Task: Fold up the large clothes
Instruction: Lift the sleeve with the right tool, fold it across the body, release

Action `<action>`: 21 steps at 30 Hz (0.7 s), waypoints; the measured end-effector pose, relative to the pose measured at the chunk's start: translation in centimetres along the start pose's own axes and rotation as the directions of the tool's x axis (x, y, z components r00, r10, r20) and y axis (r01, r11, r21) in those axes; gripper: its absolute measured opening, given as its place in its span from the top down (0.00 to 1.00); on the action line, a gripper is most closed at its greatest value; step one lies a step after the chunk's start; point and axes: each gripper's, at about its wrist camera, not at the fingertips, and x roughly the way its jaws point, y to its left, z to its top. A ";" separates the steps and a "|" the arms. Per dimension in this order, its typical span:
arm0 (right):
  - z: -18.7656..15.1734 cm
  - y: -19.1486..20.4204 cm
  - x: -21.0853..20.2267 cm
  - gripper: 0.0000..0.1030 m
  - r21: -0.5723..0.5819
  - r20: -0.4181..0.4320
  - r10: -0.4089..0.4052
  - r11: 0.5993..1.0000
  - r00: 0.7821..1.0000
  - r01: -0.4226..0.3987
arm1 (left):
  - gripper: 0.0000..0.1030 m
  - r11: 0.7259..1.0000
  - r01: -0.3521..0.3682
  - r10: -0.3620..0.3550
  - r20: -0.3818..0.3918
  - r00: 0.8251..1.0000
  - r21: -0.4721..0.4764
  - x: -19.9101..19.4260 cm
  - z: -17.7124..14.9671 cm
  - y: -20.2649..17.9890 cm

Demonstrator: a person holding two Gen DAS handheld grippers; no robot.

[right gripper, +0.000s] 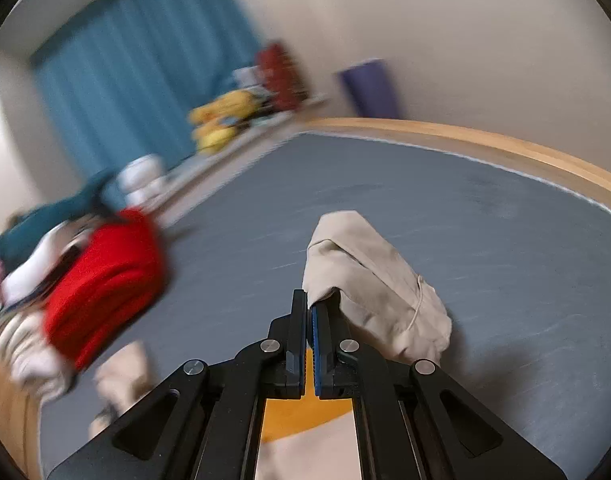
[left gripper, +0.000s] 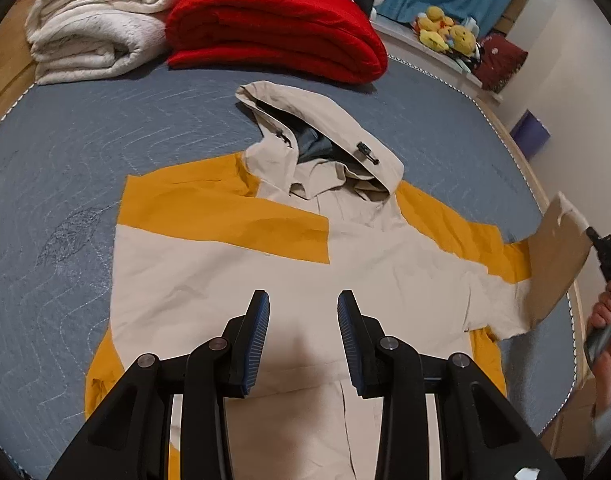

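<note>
The beige-and-yellow hooded jacket [left gripper: 289, 264] lies spread on the grey mat [left gripper: 57, 200], filling the centre of the left wrist view, directly beneath the left gripper [left gripper: 303, 320], whose jaws stand partly apart over the fabric with nothing between them. At the right edge, the right gripper [right gripper: 309, 308] is clamped on the lifted sleeve cuff [right gripper: 365, 276].

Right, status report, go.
Left gripper open above the jacket, holding nothing. Right gripper shut on the sleeve cuff, lifted. Red blanket stacked beyond the hood, clear.
</note>
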 end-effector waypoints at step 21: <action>-23.9 21.8 -3.2 0.98 -0.475 -0.419 0.170 0.797 0.892 -0.374 | 0.68 0.997 0.003 -0.002 0.009 1.000 -0.083 -1.0 0.6 3.8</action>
